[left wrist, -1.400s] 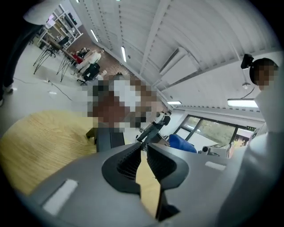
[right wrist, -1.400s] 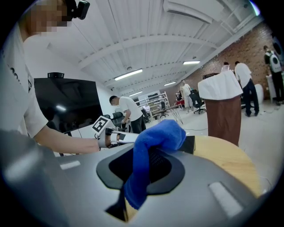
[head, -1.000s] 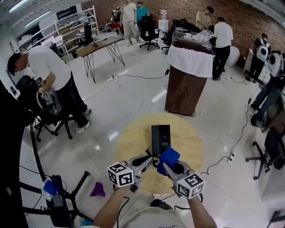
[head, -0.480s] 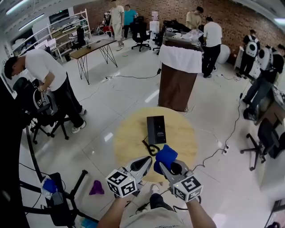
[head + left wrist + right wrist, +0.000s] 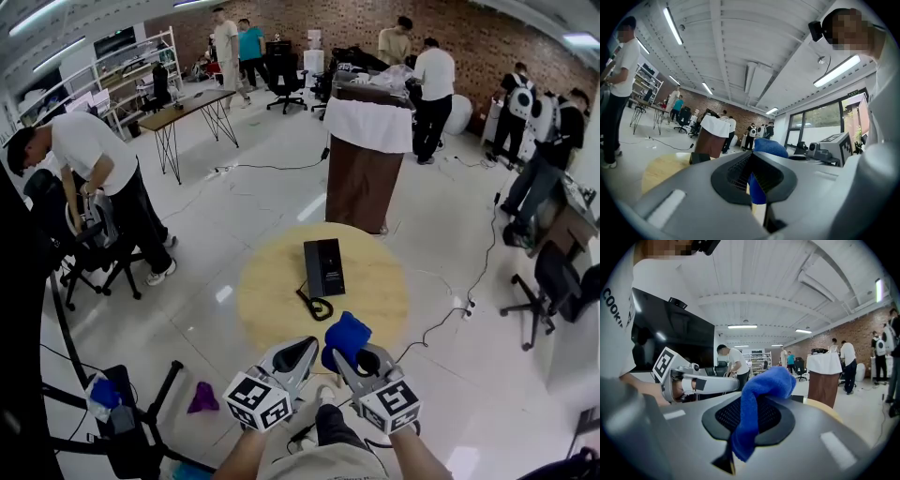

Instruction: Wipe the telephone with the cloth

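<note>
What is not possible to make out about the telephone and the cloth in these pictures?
Head view: telephone keys and any dirt are too small.
Left gripper view: left gripper body hides most of the telephone.
Right gripper view: cloth is bunched, one end pinched in the right gripper; size unclear.

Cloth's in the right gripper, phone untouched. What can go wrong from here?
1. The cloth is pinched by one fold in the right gripper, the rest bunched beyond. Wiping pressure could drag it loose.
2. The telephone lies unbraced on the round table, with the left gripper away from it, so it may slide.
3. The cord loop beside it could snag.
</note>
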The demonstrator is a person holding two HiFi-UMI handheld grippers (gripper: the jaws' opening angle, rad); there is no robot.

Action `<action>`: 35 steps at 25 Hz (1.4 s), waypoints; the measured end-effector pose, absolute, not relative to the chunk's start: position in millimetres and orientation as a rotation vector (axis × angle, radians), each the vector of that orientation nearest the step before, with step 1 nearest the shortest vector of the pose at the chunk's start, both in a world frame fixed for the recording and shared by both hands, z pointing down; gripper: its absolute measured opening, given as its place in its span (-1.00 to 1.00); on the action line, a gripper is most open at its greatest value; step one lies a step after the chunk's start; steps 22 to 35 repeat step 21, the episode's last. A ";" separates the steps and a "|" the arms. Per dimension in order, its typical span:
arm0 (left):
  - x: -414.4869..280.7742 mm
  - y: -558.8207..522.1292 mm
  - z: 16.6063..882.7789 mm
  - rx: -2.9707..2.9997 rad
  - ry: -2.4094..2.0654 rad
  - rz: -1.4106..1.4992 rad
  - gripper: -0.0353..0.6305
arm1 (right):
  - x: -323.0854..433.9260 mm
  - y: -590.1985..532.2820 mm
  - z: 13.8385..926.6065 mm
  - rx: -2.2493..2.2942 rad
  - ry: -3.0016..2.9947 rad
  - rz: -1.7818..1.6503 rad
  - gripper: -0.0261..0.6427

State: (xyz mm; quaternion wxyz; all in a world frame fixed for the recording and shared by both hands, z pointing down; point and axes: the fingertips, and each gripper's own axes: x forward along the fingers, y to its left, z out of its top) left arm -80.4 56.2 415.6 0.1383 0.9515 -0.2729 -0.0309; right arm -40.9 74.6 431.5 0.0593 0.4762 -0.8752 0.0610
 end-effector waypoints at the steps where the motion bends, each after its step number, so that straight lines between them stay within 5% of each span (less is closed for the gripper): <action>1: -80.9 59.6 413.8 2.759 -0.800 -0.090 -0.89 | -41.4 78.2 431.0 1.449 -2.643 0.183 -0.74; 35: -80.5 91.5 412.7 2.737 -0.883 -0.120 -0.89 | -28.3 123.4 436.8 1.563 -2.561 0.189 -0.74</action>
